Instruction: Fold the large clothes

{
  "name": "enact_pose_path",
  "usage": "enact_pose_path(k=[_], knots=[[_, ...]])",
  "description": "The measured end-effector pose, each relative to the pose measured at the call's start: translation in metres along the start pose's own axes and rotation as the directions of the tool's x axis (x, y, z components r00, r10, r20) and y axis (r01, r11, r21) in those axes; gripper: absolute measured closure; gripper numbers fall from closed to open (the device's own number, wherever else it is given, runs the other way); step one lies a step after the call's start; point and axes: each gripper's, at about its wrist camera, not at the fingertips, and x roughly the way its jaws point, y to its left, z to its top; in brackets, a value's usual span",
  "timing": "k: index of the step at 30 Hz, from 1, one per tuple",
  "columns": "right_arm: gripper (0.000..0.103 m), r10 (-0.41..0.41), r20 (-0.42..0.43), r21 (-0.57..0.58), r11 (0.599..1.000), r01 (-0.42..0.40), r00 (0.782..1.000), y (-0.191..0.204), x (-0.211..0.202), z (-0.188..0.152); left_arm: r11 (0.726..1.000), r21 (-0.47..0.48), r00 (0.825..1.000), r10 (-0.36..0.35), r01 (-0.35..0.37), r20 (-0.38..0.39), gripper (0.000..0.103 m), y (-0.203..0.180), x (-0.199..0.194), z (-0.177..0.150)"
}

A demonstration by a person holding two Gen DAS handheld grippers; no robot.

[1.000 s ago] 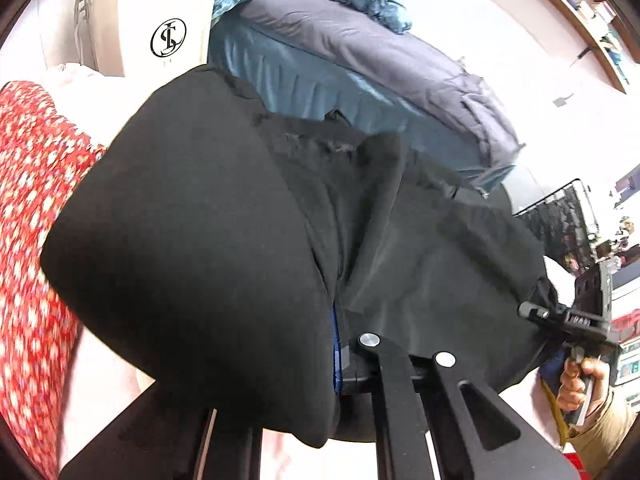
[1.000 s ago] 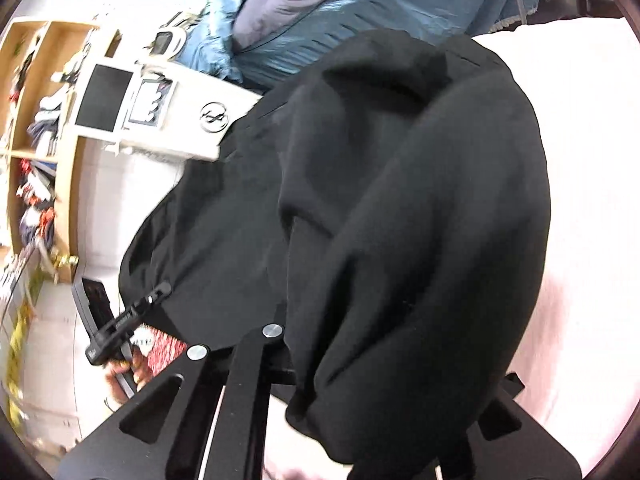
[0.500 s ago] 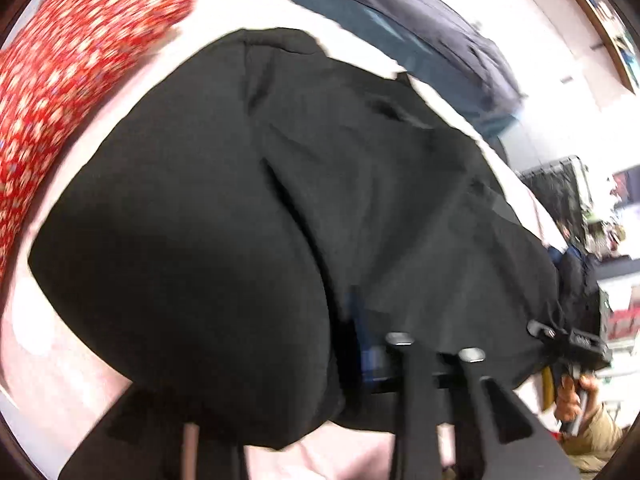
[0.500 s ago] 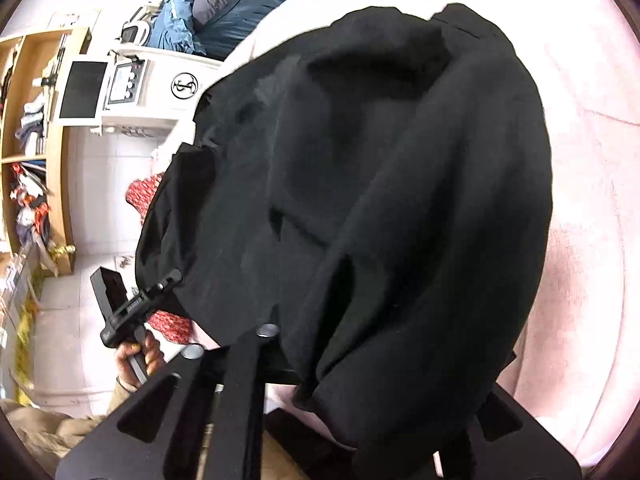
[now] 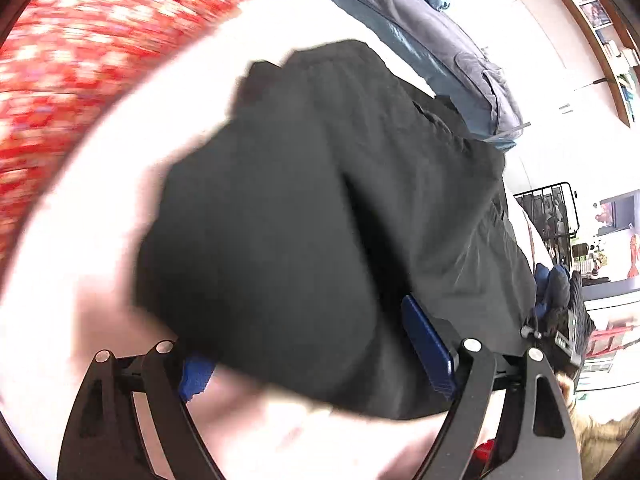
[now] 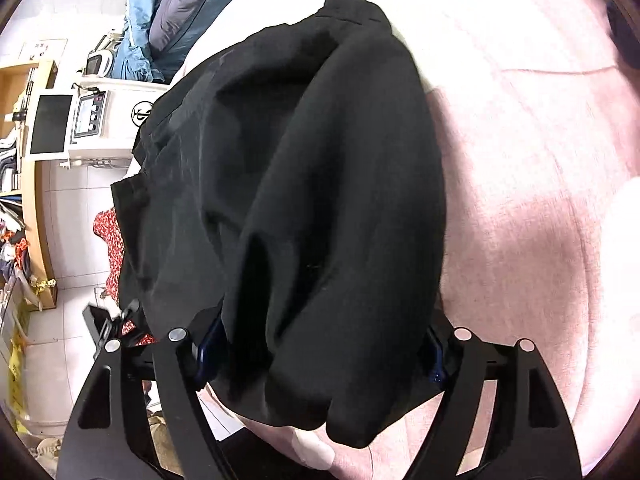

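- While both my tools are down over the pink cover [image 6: 540,128], the black garment [image 5: 320,220] lies bunched between them, spread on that cover and hanging over both sets of fingers.
- My left gripper [image 5: 320,364] has its blue pads [image 5: 430,344] wide apart, with cloth draped across the gap; I judge that it does not pinch anything.
- My right gripper [image 6: 320,354] also has its pads [image 6: 206,350] far from each other, and a thick fold sits between them; whether they squeeze it I cannot tell.
- From the left wrist view, the cloth's long axis runs away from me toward the right gripper [image 5: 560,332], so each hand is nearest to its own end.
- For the coming fold, I think both ends must travel forward together, away from the tools.
- On the white machine [image 6: 108,120] there is a round black logo, but its letters are too small to read; I see no label on the garment.
- A red flowered cloth [image 5: 80,60] lies near the left side.
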Motion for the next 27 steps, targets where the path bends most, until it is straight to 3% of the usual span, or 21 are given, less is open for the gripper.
enact_pose_path(k=[6, 10, 13, 16, 18, 21, 24, 27], knots=[[0.022, -0.019, -0.023, -0.040, 0.999, 0.018, 1.000, -0.002, -0.002, 0.008, 0.997, -0.029, 0.988, 0.078, -0.075, 0.134, 0.017, 0.032, -0.045, 0.039], [0.022, -0.017, 0.002, -0.052, 0.998, 0.017, 1.000, 0.000, -0.014, 0.023, 0.998, 0.055, 0.999, 0.005, -0.008, 0.049, 0.015, 0.011, -0.011, 0.090], [0.022, -0.006, 0.005, 0.001, 1.000, 0.006, 1.000, -0.015, -0.013, 0.038, 0.983, 0.170, 0.996, 0.076, -0.069, -0.036, 0.015, -0.012, 0.041, 0.123], [0.022, 0.039, -0.009, 0.042, 0.998, -0.039, 0.999, -0.026, -0.004, 0.049, 0.989, 0.132, 0.989, 0.083, -0.067, -0.126, 0.015, -0.008, 0.080, 0.140], [0.022, 0.094, -0.016, 0.048, 0.994, -0.094, 0.995, -0.024, 0.004, 0.052, 0.992, 0.108, 0.986, 0.079, -0.064, -0.149, 0.005, -0.011, 0.092, 0.145], [0.022, 0.120, -0.031, 0.026, 0.993, -0.119, 0.992, -0.014, 0.022, 0.058, 0.977, 0.194, 0.979, 0.124, -0.092, -0.163, 0.006, -0.029, 0.103, 0.147], [0.023, 0.159, -0.040, 0.030, 0.987, -0.158, 0.986, -0.002, 0.041, 0.064, 0.983, 0.183, 0.979, 0.064, -0.027, -0.195, 0.012, -0.042, 0.108, 0.149], [0.026, 0.159, -0.051, 0.002, 0.987, -0.159, 0.986, 0.015, 0.056, 0.071, 0.975, 0.210, 0.973, 0.120, -0.078, -0.195, 0.021, -0.056, 0.118, 0.149]])
